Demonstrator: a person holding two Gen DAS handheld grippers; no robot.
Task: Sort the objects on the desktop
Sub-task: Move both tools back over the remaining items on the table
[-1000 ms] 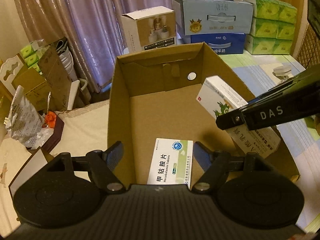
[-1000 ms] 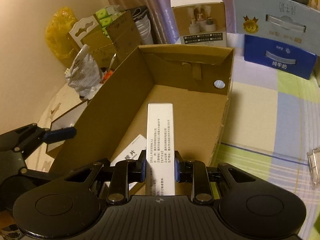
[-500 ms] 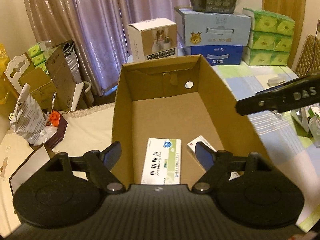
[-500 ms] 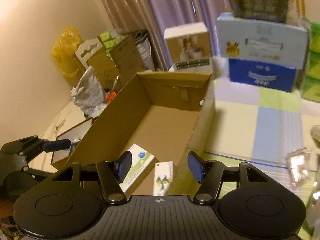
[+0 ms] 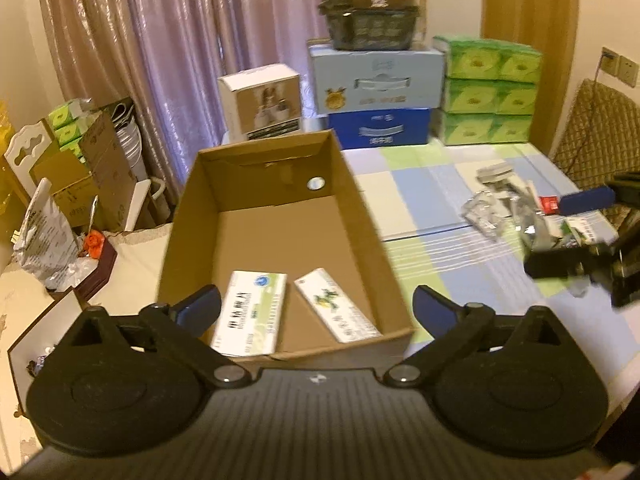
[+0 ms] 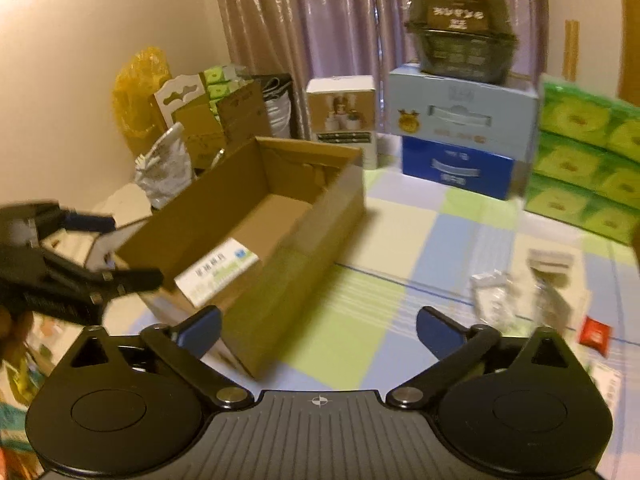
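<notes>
An open cardboard box (image 5: 276, 236) stands on the checked tablecloth. Two medicine boxes lie on its floor near the front wall: a wide white-and-green one (image 5: 250, 318) and a narrow white one (image 5: 336, 304). My left gripper (image 5: 316, 308) hovers open just in front of the box, nothing between its fingers. My right gripper (image 6: 318, 328) is open and empty too, over the cloth to the right of the box (image 6: 316, 236). A pile of loose small packets (image 6: 516, 296) with a red sachet (image 6: 596, 334) lies ahead of it. The wide medicine box (image 6: 218, 272) shows in the right wrist view as well.
Along the back stand a white carton (image 5: 264, 100), stacked blue cartons (image 5: 376, 92) topped by a dark basket (image 5: 372, 12), and green tissue packs (image 5: 488, 92). Left of the table are cardboard cartons (image 5: 92, 168) and a foil bag (image 5: 44, 240). Bare tablecloth (image 5: 432, 240) lies between box and pile.
My right gripper opened and let the narrow medicine box drop into the cardboard box, then swung right toward the pile. My left gripper drew back from the box, still open.
</notes>
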